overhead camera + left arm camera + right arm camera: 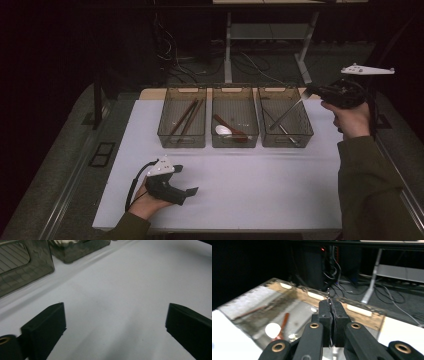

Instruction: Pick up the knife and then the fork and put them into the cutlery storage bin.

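Observation:
My right gripper (309, 93) hangs above the back right corner of the right bin (287, 142), shut on a thin metal utensil (287, 112) that slants down to the left over that bin. In the right gripper view the jaws (331, 315) are pressed together with the metal utensil (328, 293) standing edge-on out of them. My left gripper (186, 181) rests low over the white table (260, 190) at the front left. Its jaws (115, 322) stand wide apart over bare tabletop with nothing between them.
Three smoky see-through bins stand in a row at the back. The left bin (181, 141) holds brown chopsticks (184, 117). The middle bin (235, 142) holds a white spoon (222, 130) and a brown spoon (234, 131). Another metal piece (288, 135) lies in the right bin.

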`<act>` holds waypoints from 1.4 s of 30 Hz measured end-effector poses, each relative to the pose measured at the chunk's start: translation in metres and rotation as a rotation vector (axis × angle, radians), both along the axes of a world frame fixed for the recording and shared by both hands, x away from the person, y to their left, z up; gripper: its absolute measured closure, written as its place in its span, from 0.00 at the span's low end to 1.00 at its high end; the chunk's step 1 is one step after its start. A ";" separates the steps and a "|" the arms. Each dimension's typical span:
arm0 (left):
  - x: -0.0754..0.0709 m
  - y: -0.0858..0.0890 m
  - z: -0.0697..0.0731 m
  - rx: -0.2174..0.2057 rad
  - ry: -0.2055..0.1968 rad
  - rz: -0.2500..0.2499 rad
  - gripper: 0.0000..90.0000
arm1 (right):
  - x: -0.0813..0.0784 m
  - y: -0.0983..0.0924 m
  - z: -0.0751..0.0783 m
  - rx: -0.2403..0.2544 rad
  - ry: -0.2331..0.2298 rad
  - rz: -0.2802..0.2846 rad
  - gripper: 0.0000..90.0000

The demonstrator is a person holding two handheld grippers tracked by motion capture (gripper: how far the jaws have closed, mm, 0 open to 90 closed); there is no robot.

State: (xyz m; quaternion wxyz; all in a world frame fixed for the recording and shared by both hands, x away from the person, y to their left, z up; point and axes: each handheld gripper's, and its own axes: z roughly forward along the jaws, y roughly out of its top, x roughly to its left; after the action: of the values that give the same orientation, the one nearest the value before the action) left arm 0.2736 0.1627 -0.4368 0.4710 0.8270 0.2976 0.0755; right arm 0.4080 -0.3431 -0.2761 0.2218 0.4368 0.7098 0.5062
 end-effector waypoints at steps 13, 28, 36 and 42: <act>-0.003 -0.006 0.002 0.013 -0.008 -0.026 0.00 | 0.048 0.006 -0.055 -0.033 0.173 -0.006 0.97; -0.004 -0.010 0.001 0.039 -0.007 -0.046 0.00 | 0.065 0.007 -0.090 -0.109 0.235 -0.063 0.61; -0.004 -0.011 0.001 0.044 -0.010 -0.050 0.00 | 0.058 -0.003 -0.086 -0.101 0.197 -0.083 0.42; -0.005 -0.010 0.001 0.048 -0.011 -0.047 0.00 | 0.045 -0.001 -0.084 -0.080 0.168 -0.050 0.35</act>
State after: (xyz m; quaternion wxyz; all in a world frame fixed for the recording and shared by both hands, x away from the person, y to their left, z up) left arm 0.2690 0.1529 -0.4356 0.4544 0.8444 0.2734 0.0758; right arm 0.4525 -0.3442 -0.3598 0.1914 0.4862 0.7344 0.4332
